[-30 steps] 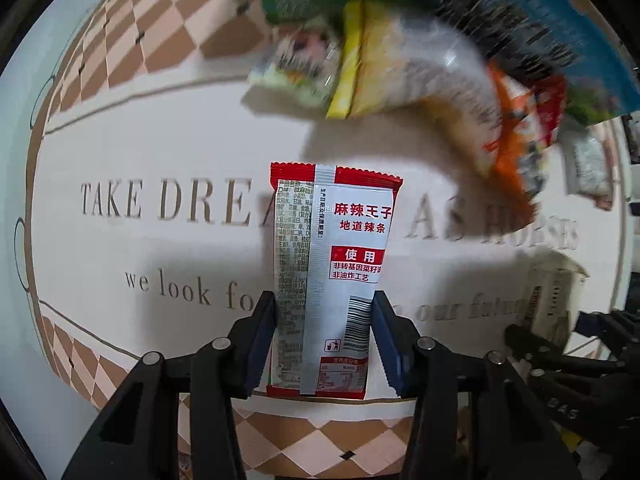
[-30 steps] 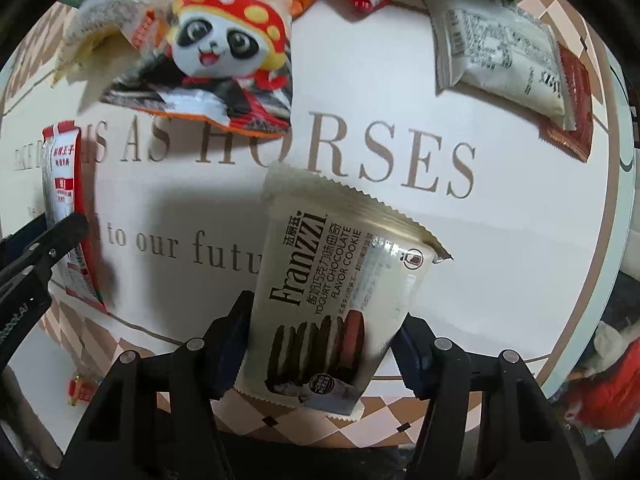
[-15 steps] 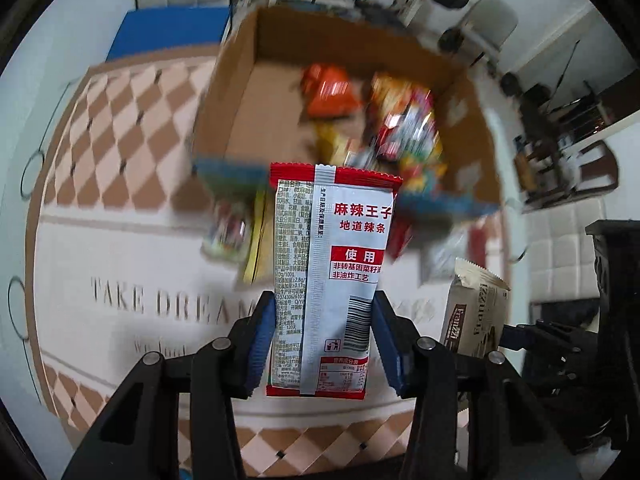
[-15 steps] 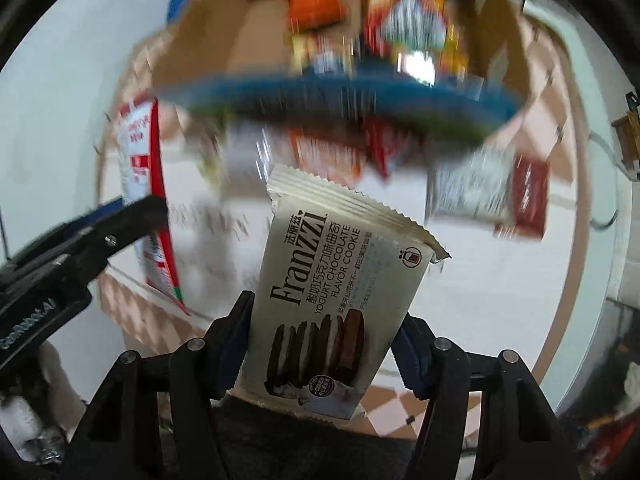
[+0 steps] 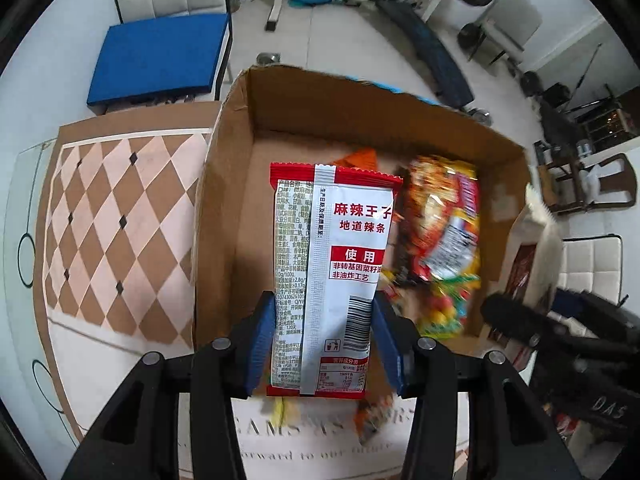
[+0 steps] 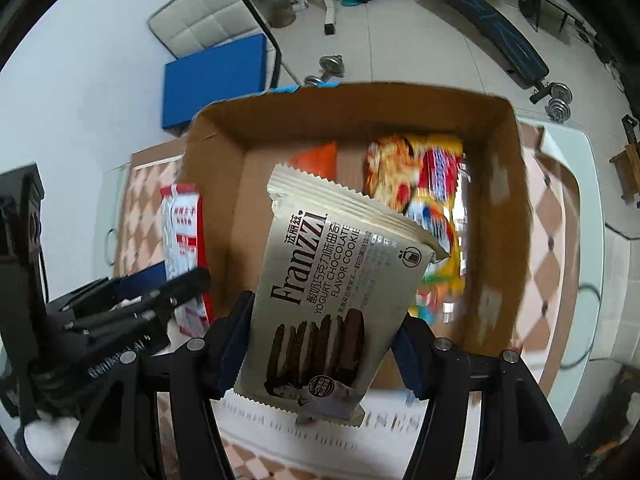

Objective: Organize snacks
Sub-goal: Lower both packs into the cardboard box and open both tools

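Observation:
My left gripper (image 5: 322, 344) is shut on a red and silver spicy-strip packet (image 5: 326, 276), held upright over the open cardboard box (image 5: 224, 184). My right gripper (image 6: 322, 344) is shut on a beige Franzzi cookie packet (image 6: 332, 288), also hanging above the box (image 6: 516, 216). Inside the box lie several colourful snack bags (image 5: 444, 236), against its right side. In the right wrist view the left gripper (image 6: 132, 312) and its red packet (image 6: 182, 240) show at the left. The left wrist view has the right gripper (image 5: 560, 332) with the beige packet (image 5: 536, 248) at its right edge.
The box stands on a table with a checkered, lettered cloth (image 5: 116, 228). A few snack packets (image 5: 372, 416) lie on the cloth in front of the box. Beyond are a chair with a blue cushion (image 5: 160, 56), a weight bench (image 5: 432, 52) and dumbbells (image 6: 328, 68) on the tiled floor.
Both grippers rose from low over the lettered cloth and moved forward to above the cardboard box, each keeping its packet. The loose snacks on the cloth dropped out of sight below.

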The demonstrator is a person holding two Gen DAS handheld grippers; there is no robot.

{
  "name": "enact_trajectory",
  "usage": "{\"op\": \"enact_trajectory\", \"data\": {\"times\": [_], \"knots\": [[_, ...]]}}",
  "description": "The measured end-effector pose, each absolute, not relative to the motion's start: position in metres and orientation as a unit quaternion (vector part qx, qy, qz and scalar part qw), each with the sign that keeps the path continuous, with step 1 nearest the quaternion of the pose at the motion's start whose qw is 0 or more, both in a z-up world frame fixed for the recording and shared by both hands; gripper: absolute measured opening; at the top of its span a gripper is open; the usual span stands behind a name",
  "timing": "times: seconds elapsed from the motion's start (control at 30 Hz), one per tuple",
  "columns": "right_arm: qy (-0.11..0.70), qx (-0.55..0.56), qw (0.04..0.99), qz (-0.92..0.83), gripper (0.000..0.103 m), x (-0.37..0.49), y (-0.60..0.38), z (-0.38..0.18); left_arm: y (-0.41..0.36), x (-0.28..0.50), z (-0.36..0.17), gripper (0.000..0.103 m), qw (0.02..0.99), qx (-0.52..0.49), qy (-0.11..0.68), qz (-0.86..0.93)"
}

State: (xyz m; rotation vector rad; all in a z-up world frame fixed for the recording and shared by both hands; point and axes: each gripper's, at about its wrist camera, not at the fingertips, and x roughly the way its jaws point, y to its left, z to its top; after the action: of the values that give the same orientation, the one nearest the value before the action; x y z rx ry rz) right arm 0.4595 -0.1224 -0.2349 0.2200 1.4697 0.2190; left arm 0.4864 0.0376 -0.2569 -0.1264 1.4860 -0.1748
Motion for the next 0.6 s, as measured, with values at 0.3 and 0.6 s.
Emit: {"op": "enact_trajectory", "data": {"times": [0.3, 0.6], "knots": [[0.709, 0.098, 0.692, 0.094, 0.074, 0.527, -0.12, -0.315, 0.043, 0.517, -0.305, 0.05, 0.692, -0.048, 0.719, -0.052], [0.721, 0.067, 0.688, 0.054, 0.089, 0.54, -0.14, -0.338, 0.039, 0.516, -0.313, 0.088, 0.687, -0.053, 0.723, -0.051]]}}
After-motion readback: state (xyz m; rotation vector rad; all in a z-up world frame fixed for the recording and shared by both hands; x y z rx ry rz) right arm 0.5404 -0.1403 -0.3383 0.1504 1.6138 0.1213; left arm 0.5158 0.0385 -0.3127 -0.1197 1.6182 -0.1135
